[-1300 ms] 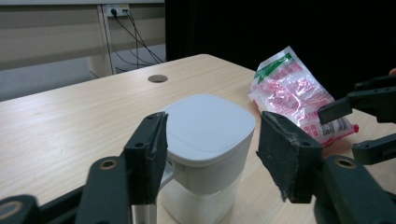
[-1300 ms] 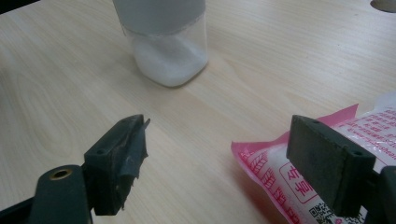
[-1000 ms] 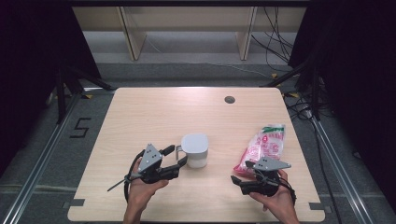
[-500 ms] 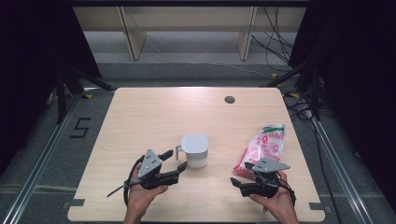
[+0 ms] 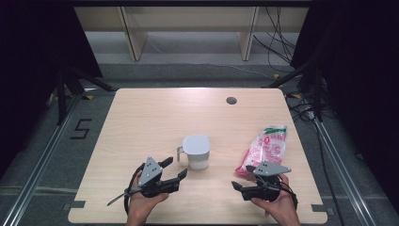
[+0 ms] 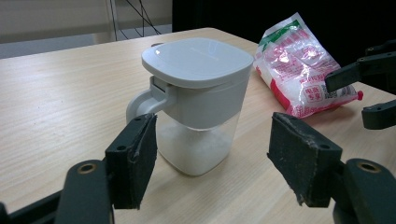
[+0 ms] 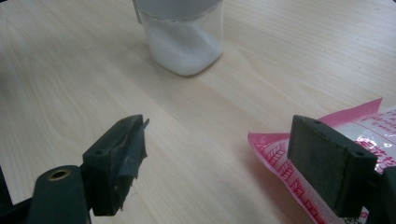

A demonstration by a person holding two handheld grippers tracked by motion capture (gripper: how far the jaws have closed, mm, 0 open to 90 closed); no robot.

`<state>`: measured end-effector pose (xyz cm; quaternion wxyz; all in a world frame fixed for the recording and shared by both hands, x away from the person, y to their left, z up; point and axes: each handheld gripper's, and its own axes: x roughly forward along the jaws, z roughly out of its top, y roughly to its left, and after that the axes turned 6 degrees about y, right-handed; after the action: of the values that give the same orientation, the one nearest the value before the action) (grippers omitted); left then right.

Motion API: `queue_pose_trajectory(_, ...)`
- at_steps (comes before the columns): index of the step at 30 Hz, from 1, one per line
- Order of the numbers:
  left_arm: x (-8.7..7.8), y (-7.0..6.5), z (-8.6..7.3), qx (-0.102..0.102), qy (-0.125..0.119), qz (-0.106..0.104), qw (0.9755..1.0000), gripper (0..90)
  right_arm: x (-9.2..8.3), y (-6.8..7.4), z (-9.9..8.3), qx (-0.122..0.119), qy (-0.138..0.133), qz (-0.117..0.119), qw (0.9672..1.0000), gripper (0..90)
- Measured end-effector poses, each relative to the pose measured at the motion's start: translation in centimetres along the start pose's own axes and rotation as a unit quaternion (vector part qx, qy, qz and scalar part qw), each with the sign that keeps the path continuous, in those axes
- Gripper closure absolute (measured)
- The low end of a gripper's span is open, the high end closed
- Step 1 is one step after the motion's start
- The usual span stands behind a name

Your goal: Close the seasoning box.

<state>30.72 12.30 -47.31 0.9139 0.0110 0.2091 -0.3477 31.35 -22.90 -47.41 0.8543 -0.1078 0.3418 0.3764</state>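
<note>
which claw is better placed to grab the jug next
Left. The left claw is open and faces the jug squarely, handle near one pad. The right claw sits by the bag.

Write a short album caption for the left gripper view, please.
Open left gripper facing a lidded white jar, pink bag behind.

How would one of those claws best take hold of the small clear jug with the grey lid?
Probably by the grey handle of the clear plastic jug, coming level from its left side, where the open left gripper already is. The handle sticks out that way and looks narrow enough for the jaws.
</note>
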Motion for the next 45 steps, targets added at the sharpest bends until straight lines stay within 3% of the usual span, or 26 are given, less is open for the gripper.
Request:
queue_pose_trajectory(7,0.2,-0.6,-0.5,0.011,0.015,-0.005,0.9998,31.7,-0.1,0.1,-0.1,-0.005,0.002,0.005,1.0000,20.0)
queue_pose_trajectory(8,0.3,-0.7,-0.6,0.008,0.011,-0.008,0.9999,31.7,-0.2,0.4,-0.2,0.012,0.008,0.005,0.9999,19.8)
queue_pose_trajectory(9,0.3,-0.8,-0.6,0.010,0.016,-0.006,0.9998,31.6,-0.1,0.1,-0.2,-0.006,0.003,0.004,1.0000,19.3)
queue_pose_trajectory(10,0.3,-0.9,-0.7,0.009,0.016,-0.007,0.9998,31.3,-0.2,0.2,-0.3,0.002,0.003,0.000,1.0000,19.3)
queue_pose_trajectory(14,0.6,-1.3,-1.1,0.011,0.018,-0.015,0.9997,30.7,-0.3,0.1,-0.5,-0.008,-0.001,0.006,1.0000,19.2)
queue_pose_trajectory(15,0.5,-1.5,-1.2,0.012,0.022,-0.010,0.9996,30.6,-0.5,0.3,-0.7,0.002,0.003,0.000,1.0000,19.2)
queue_pose_trajectory(17,0.5,-1.7,-1.5,0.010,0.022,-0.008,0.9997,30.4,-0.4,0.2,-0.8,-0.007,0.000,0.004,1.0000,19.2)
queue_pose_trajectory(19,0.5,-1.7,-1.7,0.024,0.023,-0.015,0.9993,30.3,-0.6,0.5,-0.9,0.005,-0.001,0.001,1.0000,19.2)
queue_pose_trajectory(20,0.5,-1.9,-1.8,0.028,0.026,-0.013,0.9992,30.2,-0.6,0.3,-1.0,-0.002,0.003,0.004,1.0000,19.2)
queue_pose_trajectory(22,0.6,-2.3,-2.3,0.016,0.028,-0.016,0.9994,30.0,-0.6,0.4,-1.1,-0.004,0.008,0.015,0.9999,19.2)
queue_pose_trajectory(24,0.7,-2.6,-2.6,0.018,0.032,-0.022,0.9991,29.8,-0.6,0.4,-1.2,-0.007,0.002,0.007,1.0000,19.1)
queue_pose_trajectory(26,0.8,-2.7,-2.9,0.030,0.034,-0.024,0.9987,29.5,-0.7,0.4,-1.3,-0.004,0.004,0.001,1.0000,18.8)
queue_pose_trajectory(27,0.9,-2.8,-3.0,0.032,0.038,-0.022,0.9985,29.4,-0.8,0.7,-1.4,0.013,0.008,0.005,0.9999,18.6)
queue_pose_trajectory(29,1.1,-3.2,-3.2,0.019,0.037,-0.027,0.9988,29.3,-0.7,0.5,-1.5,0.000,0.006,0.013,0.9999,17.9)
queue_pose_trajectory(30,1.1,-3.2,-3.2,0.023,0.037,-0.027,0.9987,29.3,-0.6,0.4,-1.5,-0.012,0.000,0.008,0.9999,17.9)
queue_pose_trajectory(31,1.1,-3.2,-3.1,0.035,0.037,-0.028,0.9983,29.2,-0.6,0.4,-1.5,-0.014,0.008,0.014,0.9998,17.9)
queue_pose_trajectory(32,1.1,-3.3,-3.2,0.031,0.040,-0.026,0.9984,29.2,-0.6,0.5,-1.5,-0.014,0.009,0.014,0.9998,17.9)
queue_pose_trajectory(33,1.1,-3.3,-3.2,0.035,0.041,-0.028,0.9981,29.2,-0.8,0.8,-1.7,0.005,0.014,0.009,0.9998,17.9)
queue_pose_trajectory(35,1.2,-3.6,-3.4,0.023,0.043,-0.028,0.9984,29.1,-0.7,0.7,-1.7,-0.015,0.006,0.002,0.9999,17.7)
queue_pose_trajectory(38,1.4,-3.9,-3.6,0.043,0.046,-0.029,0.9976,29.0,-0.7,1.0,-1.9,0.000,0.017,0.006,0.9998,17.6)
queue_pose_trajectory(39,1.4,-4.2,-3.7,0.030,0.051,-0.029,0.9978,28.9,-0.7,0.9,-1.9,-0.015,0.018,0.009,0.9997,17.4)
queue_pose_trajectory(40,1.5,-4.1,-3.7,0.046,0.050,-0.033,0.9972,28.9,-0.7,0.9,-1.9,-0.019,0.016,0.006,0.9997,17.4)
queue_pose_trajectory(42,1.6,-4.3,-4.0,0.032,0.052,-0.030,0.9977,28.9,-0.6,0.9,-2.0,-0.023,0.016,0.012,0.9995,17.3)
queue_pose_trajectory(43,1.6,-4.4,-4.0,0.033,0.056,-0.034,0.9973,28.8,-0.7,1.0,-2.0,-0.017,0.019,0.007,0.9997,17.4)
queue_pose_trajectory(44,1.6,-4.3,-4.0,0.049,0.058,-0.030,0.9967,28.8,-0.7,1.0,-2.1,-0.018,0.023,0.008,0.9995,17.4)
queue_pose_trajectory(45,1.6,-4.5,-4.1,0.038,0.058,-0.030,0.9971,28.8,-0.6,1.1,-2.1,-0.021,0.019,0.006,0.9996,17.4)
